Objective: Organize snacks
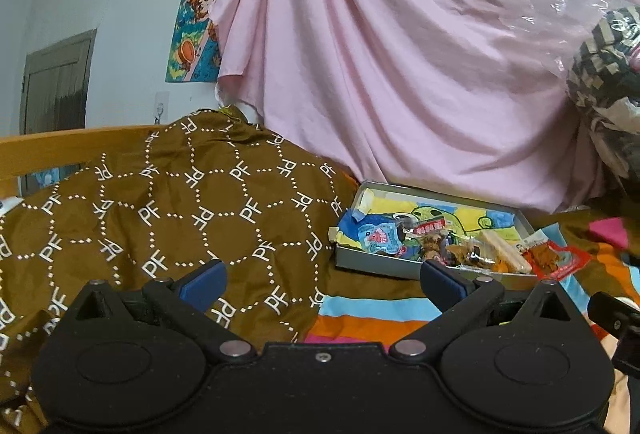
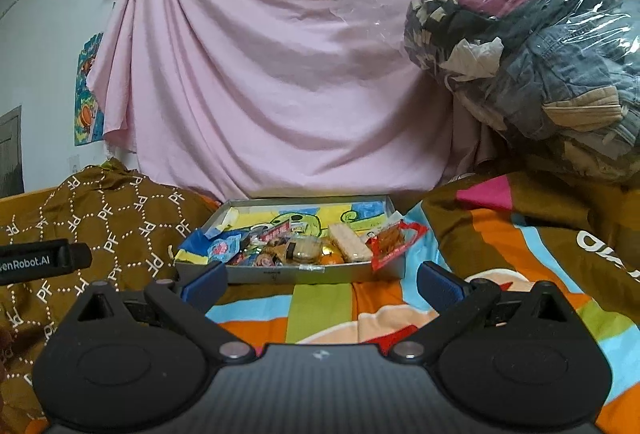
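Note:
A shallow grey tray lined with a bright cartoon drawing lies on the bed, also seen in the left wrist view as the tray. Several wrapped snacks are piled along its near side: a blue packet, a pale wafer bar and a red packet hanging over the right rim. My right gripper is open just short of the tray, nothing between its blue fingers. My left gripper is open too, left of the tray and empty. The red packet shows at the tray's right corner.
A brown cloth printed with letters is bunched left of the tray. A striped colourful bedcover spreads under and right of it. A pink sheet hangs behind. A clear plastic bag of clothes sits at the right.

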A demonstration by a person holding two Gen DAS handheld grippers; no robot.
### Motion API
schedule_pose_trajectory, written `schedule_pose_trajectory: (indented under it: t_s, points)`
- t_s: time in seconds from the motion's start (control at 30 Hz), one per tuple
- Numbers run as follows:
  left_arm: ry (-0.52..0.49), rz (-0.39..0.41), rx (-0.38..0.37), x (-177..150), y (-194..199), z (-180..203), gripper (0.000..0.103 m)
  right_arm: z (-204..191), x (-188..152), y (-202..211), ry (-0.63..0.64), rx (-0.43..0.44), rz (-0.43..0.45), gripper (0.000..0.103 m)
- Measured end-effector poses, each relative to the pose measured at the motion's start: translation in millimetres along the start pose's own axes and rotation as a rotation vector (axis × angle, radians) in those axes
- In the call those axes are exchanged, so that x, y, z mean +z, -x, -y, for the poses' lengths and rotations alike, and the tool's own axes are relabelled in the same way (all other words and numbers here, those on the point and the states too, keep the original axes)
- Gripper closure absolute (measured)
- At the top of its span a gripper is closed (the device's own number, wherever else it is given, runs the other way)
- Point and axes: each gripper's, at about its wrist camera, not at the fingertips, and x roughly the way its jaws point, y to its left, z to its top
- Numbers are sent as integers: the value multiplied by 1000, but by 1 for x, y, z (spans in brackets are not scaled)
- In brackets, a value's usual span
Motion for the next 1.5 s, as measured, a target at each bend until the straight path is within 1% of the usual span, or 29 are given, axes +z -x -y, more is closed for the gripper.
schedule_pose_trajectory:
  t_s: [0.2,0.4,0.57,0.7,0.9,1.13,1.5]
  points:
    - [-15,-2,-11,-5,14,-10,1,-4,-6,10,1,-14,4,0]
    - [-34,-4,-26,-12,21,-15,1,-12,-10,16,10,1,-6,0]
    - [-82,4,-31,-20,23,-13,1,-16,-17,19,25,0,-15,0]
    - [-111,-11,-30,-27,22,-12,1,-17,-20,16,26,-3,-20,0]
    - [-105,-38,-27,-33,18,-14,1,-16,-23,12,21,-5,-34,0]
    - [-112,-45,-22,-36,18,-15,1,-20,-25,8,42,10,-62,0]
    - [-113,-48,-11,-36,17,-14,1,-22,-26,8,55,24,-69,0]
